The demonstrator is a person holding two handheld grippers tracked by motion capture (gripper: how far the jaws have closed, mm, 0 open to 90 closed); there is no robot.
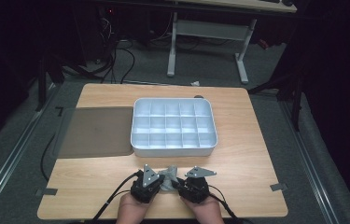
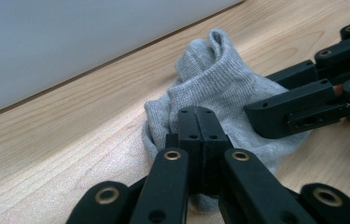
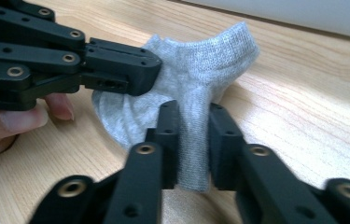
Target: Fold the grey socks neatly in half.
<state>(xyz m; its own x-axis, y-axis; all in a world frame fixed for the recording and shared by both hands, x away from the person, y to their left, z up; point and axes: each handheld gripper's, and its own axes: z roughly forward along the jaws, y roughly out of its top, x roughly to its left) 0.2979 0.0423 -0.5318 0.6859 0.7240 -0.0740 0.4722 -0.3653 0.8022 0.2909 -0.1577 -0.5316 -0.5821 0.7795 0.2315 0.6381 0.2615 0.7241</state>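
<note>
My left gripper (image 2: 196,116) is clamped on a grey sock (image 2: 219,84) near the counter's (image 1: 242,140) front edge; my right gripper (image 3: 189,121) pinches its other end. The tray (image 1: 137,128) beyond is empty, so sorting seems barely begun.

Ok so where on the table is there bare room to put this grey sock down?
Bare wood runs right of the white divider tray, along the front left edge below the dark mat, and in a strip behind the tray. It is crowded at front centre, where the left tool and right tool hold the sock.
</note>
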